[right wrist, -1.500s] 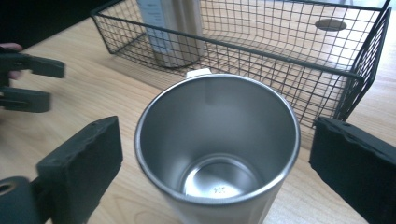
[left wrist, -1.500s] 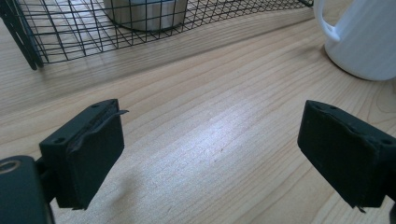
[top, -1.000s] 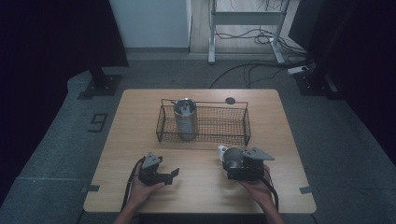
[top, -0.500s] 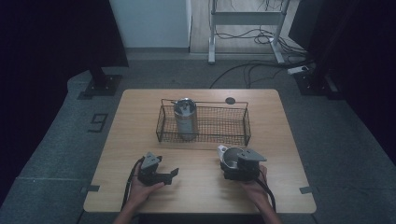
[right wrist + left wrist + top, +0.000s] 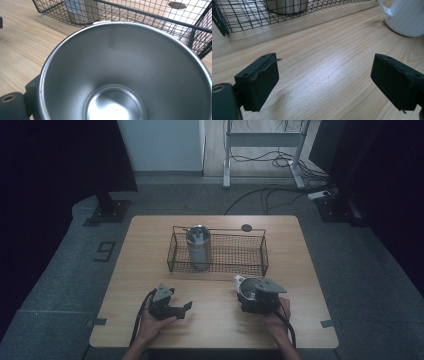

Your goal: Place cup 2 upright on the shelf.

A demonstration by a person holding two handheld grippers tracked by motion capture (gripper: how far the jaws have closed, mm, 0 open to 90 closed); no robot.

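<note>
Landmark: wire basket (image 5: 250, 265), black mesh, sitting mid-table on the wooden table (image 5: 135, 255).
Steel canister: a lidded metal canister (image 5: 199, 246) stands upright inside the basket, at its left end; through the mesh it shows in the left gripper view too (image 5: 285, 5).
Mug: white mug with steel lining (image 5: 246, 287), on the table just in front of the basket's right half, outside it, handle toward the basket.
Right gripper: right gripper (image 5: 260, 296) sits right at the mug, on the side away from the basket; its own camera looks straight down into the mug's bowl (image 5: 120, 75). Whether the jaws grip the mug wall, I can't tell, the mug hides them.
Left gripper: left gripper (image 5: 170, 304) rests on the table in front of the basket's left half, well apart from it; jaws spread wide, nothing between them (image 5: 324, 82).
In the way: bare wood between left gripper and mug; the basket's near wall stands between mug and canister.
Beyond the basket: a small dark round hole (image 5: 246, 227) in the tabletop.
</note>
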